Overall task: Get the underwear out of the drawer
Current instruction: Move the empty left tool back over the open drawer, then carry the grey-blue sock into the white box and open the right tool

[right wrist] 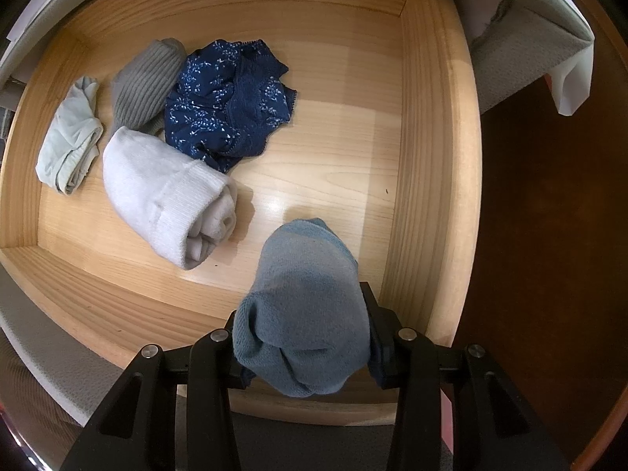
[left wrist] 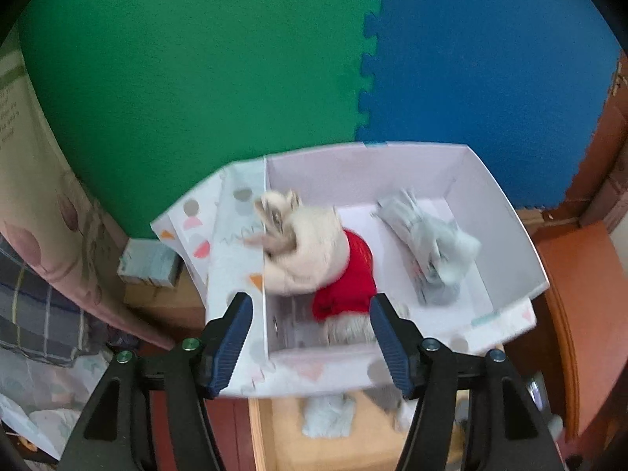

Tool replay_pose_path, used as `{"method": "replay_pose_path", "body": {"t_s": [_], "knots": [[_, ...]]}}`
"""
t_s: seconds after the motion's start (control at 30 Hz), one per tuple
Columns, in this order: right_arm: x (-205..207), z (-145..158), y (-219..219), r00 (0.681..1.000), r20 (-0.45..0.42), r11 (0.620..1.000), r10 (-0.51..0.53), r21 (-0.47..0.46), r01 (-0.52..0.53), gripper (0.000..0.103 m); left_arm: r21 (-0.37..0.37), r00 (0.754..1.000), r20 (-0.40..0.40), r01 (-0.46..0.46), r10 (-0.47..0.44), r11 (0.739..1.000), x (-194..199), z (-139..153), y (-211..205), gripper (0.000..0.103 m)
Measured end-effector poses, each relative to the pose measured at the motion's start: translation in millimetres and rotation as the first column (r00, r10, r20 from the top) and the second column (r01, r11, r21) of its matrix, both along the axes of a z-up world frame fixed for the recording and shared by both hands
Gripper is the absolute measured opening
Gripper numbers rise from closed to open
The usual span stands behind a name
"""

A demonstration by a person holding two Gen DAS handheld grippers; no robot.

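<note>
- Blue rolled sock [right wrist: 304, 310] is pinched between the right gripper's [right wrist: 304, 337] fingers, above the wooden drawer [right wrist: 428, 149].
- Navy floral underwear [right wrist: 231, 98] lies on the drawer floor, beside grey [right wrist: 143, 82], white [right wrist: 168, 200] and pale [right wrist: 70, 137] rolls.
- Left gripper's [left wrist: 310, 337] fingers spread wide, empty, over a white box [left wrist: 506, 212] holding clothes.

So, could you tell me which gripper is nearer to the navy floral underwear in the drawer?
Right. The right gripper hangs over the drawer, the navy floral underwear ahead of it. The left gripper faces a white box.
</note>
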State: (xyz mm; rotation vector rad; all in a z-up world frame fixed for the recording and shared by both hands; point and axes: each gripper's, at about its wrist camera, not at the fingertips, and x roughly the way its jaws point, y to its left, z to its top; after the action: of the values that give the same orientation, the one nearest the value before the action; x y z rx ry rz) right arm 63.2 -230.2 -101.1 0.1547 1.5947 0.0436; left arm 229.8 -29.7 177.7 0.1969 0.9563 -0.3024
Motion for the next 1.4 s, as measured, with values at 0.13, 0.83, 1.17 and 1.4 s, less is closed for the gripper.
{"method": "replay_pose_path", "body": {"t_s": [0.13, 0.83, 1.17, 1.4], "knots": [[0.9, -1.4, 0.5, 1.0, -0.002, 1.0, -0.002, -0.001, 0.002, 0.039, 0.02, 1.0, -0.029, 0.011, -0.011, 1.0, -20.4, -10.4, 14.7, 0.064], [6.7, -3.5, 8.4, 1.0, -0.008, 1.0, 0.002, -0.009, -0.002, 0.039, 0.002, 0.968, -0.188, -0.17, 0.168, 0.985, -97.2, -149.7, 66.7, 0.064], [7.7, -4.0, 12.2, 1.0, -0.007, 1.0, 0.001, -0.014, -0.001, 0.039, 0.053, 0.954, -0.234, -0.181, 0.188, 0.982, -118.3, -199.8, 53.9, 0.064], [3.8, -6.7, 6.7, 1.0, -0.002, 1.0, -0.007, -0.002, 0.007, 0.039, 0.098, 0.959, -0.206, -0.176, 0.193, 0.979, -122.3, -204.4, 49.4, 0.064]]}}
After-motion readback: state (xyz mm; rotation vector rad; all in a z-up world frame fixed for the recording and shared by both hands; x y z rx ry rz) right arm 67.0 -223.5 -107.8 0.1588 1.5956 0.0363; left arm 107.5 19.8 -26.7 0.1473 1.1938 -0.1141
